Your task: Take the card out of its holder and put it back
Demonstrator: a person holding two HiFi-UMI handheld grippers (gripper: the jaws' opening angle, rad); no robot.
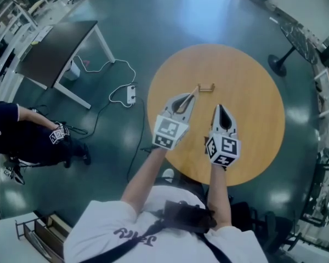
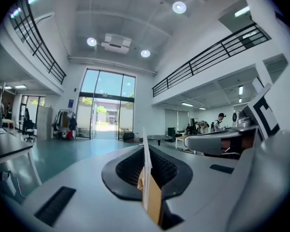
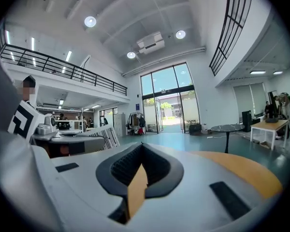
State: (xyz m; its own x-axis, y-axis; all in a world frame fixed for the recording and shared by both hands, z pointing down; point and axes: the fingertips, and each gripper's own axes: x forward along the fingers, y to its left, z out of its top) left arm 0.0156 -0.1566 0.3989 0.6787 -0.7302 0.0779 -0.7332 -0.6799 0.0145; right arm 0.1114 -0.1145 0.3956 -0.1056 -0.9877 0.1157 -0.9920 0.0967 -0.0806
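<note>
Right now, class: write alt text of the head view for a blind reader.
From above: the left gripper pinches a card over a round wooden table, near a small holder; the right gripper hovers shut beside it.

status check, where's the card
Left gripper shut on card, out of holder. Right gripper shut, empty. Holder stands alone on table.

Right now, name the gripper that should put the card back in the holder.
Left. The left gripper is shut on the card, and its tip is nearer the holder. The right gripper is shut and holds nothing.
</note>
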